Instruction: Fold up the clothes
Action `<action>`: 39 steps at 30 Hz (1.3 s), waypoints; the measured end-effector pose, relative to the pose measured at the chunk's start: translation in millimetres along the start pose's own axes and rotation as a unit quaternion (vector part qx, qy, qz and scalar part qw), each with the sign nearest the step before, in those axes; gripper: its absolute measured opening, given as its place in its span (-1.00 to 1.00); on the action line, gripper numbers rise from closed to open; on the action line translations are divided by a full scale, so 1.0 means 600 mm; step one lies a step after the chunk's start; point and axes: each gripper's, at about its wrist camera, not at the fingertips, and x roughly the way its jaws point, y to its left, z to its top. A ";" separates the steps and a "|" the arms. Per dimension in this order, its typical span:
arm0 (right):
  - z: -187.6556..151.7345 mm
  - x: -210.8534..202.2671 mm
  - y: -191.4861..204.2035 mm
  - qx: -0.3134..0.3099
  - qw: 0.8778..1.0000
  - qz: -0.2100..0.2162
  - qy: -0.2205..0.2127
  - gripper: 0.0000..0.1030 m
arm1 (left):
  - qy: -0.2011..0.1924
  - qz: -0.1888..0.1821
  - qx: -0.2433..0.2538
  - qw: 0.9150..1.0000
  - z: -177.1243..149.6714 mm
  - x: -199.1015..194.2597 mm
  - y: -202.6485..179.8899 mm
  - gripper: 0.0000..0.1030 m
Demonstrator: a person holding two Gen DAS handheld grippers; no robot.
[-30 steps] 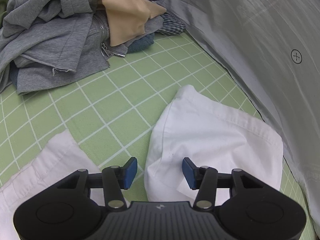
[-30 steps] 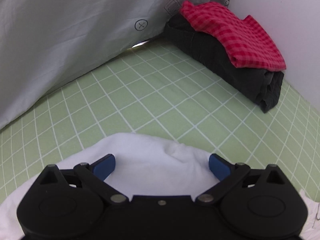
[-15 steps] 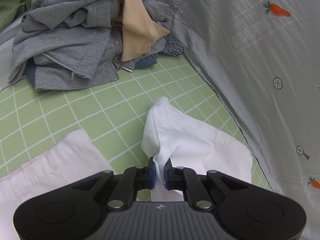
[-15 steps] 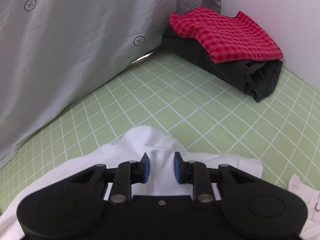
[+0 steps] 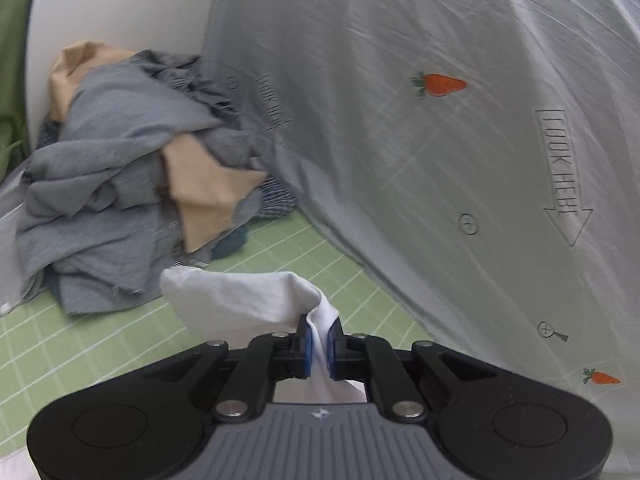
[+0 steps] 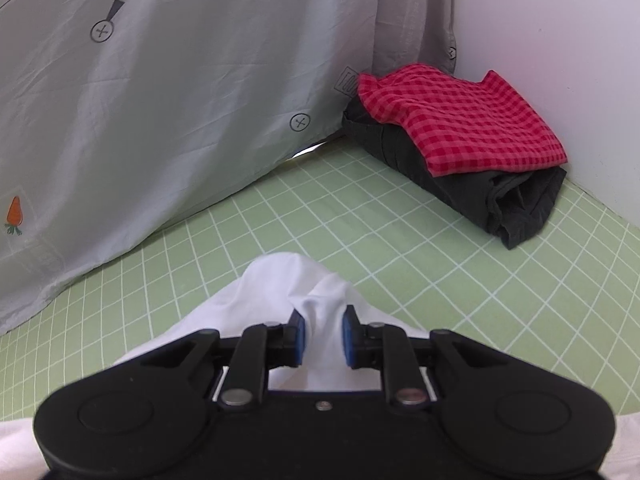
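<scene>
Grey printed sheet [image 5: 460,128] hangs along the back edge of my green grid mat [image 6: 400,248]. Unfolded heap [image 5: 132,184] fills the far-left corner, the folded stack [image 6: 452,140] the far-right. White garment [image 5: 248,296] lies mid-mat. My left gripper [image 5: 319,344] is pinched tight on it; my right gripper [image 6: 322,336] just closed, squeezing a thicker bunch.

A light green surface with a white grid pattern [image 6: 420,264] is carrying a jumbled heap of grey and tan clothes [image 5: 132,184] at its far left, and a folded dark grey garment [image 6: 480,192] is lying in the far right corner under a folded red checked cloth [image 6: 456,120].
</scene>
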 end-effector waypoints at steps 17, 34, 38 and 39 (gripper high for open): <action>0.008 0.100 -0.016 -0.058 0.980 -0.191 -0.011 -0.50 | 0.113 0.026 0.068 0.991 -0.122 0.177 -0.044 0.04; 0.005 0.109 -0.012 -0.033 0.981 -0.191 -0.004 -0.25 | 0.139 0.003 0.055 0.989 -0.154 0.248 -0.057 0.01; 0.005 0.109 -0.013 -0.035 0.981 -0.190 -0.003 -0.24 | 0.138 0.007 0.072 0.988 -0.162 0.263 -0.078 -0.16; 0.005 0.109 -0.013 -0.035 0.981 -0.190 -0.003 -0.24 | 0.131 0.013 0.072 0.989 -0.163 0.261 -0.078 -0.35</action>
